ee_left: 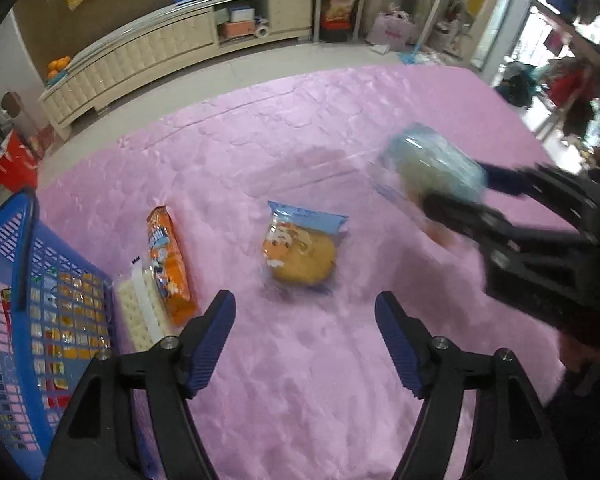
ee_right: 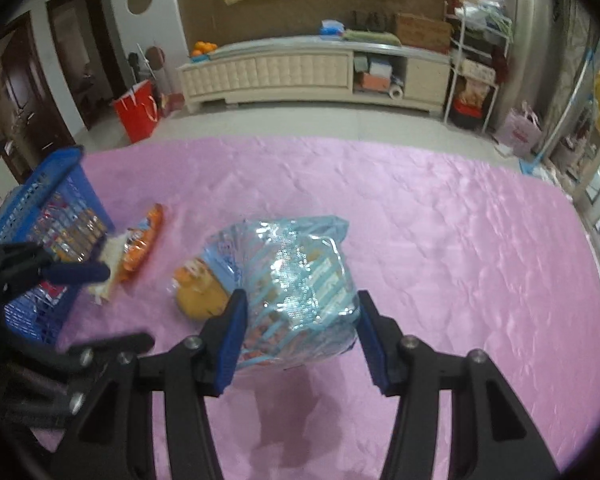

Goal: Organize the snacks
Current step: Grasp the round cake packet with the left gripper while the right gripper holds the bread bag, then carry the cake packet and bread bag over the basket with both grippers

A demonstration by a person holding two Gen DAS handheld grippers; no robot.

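Note:
My right gripper (ee_right: 300,324) is shut on a light-blue striped snack bag (ee_right: 296,280) and holds it above the pink cloth; in the left wrist view the bag (ee_left: 432,164) is blurred at the right in that gripper (ee_left: 464,196). My left gripper (ee_left: 305,320) is open and empty, low over the cloth, just short of a round bun in a clear and blue wrapper (ee_left: 300,252). An orange snack pack (ee_left: 168,264) and a white cracker pack (ee_left: 140,316) lie left of it, beside a blue basket (ee_left: 24,240) that holds several snacks.
The pink cloth (ee_right: 440,240) covers the whole table. The blue basket (ee_right: 48,196) stands at its left edge. Beyond the far edge are tiled floor, a cream low cabinet (ee_right: 300,72), a red bag (ee_right: 138,110) and a metal rack (ee_right: 476,68).

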